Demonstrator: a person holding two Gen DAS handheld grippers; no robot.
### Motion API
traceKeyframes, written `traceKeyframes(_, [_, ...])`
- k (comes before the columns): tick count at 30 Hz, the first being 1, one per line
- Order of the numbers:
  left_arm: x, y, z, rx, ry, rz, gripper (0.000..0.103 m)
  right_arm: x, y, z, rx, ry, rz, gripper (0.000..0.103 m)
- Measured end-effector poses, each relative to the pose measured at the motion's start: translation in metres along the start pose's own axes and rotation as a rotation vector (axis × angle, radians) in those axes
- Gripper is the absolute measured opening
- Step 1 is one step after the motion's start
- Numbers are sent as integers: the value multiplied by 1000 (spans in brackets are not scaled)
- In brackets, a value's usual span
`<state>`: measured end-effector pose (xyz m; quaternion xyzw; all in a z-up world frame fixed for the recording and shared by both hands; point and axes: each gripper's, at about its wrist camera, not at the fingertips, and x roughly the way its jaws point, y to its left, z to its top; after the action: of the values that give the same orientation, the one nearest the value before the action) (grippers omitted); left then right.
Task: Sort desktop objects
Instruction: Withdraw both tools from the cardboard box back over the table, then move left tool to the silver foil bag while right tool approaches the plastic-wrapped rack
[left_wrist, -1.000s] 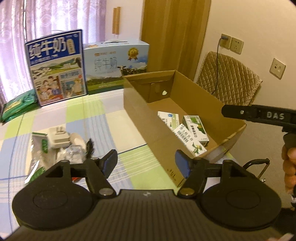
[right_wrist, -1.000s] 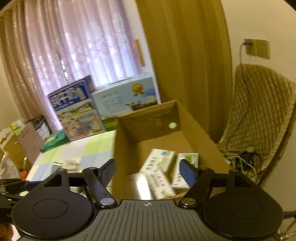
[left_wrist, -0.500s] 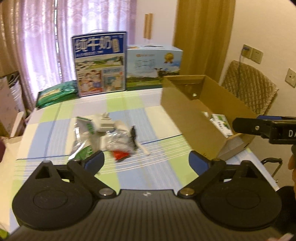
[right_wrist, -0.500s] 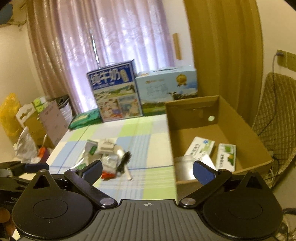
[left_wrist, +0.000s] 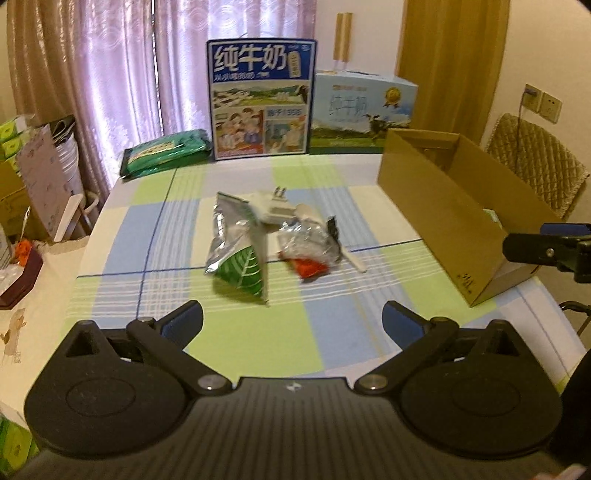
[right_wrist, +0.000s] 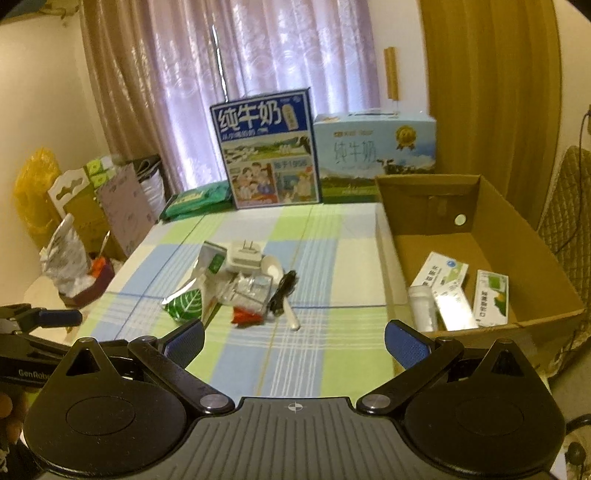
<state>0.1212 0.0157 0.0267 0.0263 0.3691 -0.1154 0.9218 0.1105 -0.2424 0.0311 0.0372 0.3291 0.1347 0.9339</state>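
Left tool (left_wrist: 291, 321) and right tool (right_wrist: 293, 341): both with jaws spread wide and empty, held above the near edge of the surface (left_wrist: 236, 339), a table under a green, blue and white checked cloth. The cardboard box (left_wrist: 443, 218) serves as landmark. Left of the box, well apart from it, lies a clutter pile: a silver and green snack bag (left_wrist: 240, 251), a white plug adapter (left_wrist: 275, 206), a crumpled clear wrapper (left_wrist: 308, 242) over something red, and a white spoon (right_wrist: 275, 273) beside a black cable (right_wrist: 282, 290). Behind the box stand a dark blue milk carton case (left_wrist: 260, 99) and a light blue milk case (left_wrist: 364, 110); a green packet (left_wrist: 166, 153) lies at the far left.

Only the right wrist view looks into the box, showing three flat medicine cartons (right_wrist: 452, 291) and a pale cylindrical item whose kind cannot be told. The left wrist view shows chiefly the box's outer wall, with the right tool's finger at its right edge.

Against the frames one second earlier, both tools have drawn back from the box and their jaws have widened; the pile now lies centred ahead of each.
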Motion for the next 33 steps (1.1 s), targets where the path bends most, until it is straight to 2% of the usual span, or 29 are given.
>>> traceKeyframes(14, [32, 35, -10, 1, 38, 17, 101, 45, 19, -14, -44, 78, 22, 101])
traceKeyframes(23, [74, 49, -1, 10, 51, 28, 101, 81, 18, -16, -63, 98, 34, 101])
traceKeyframes(33, [126, 66, 15, 23, 56, 47, 101, 136, 19, -16, -152, 131, 34, 100])
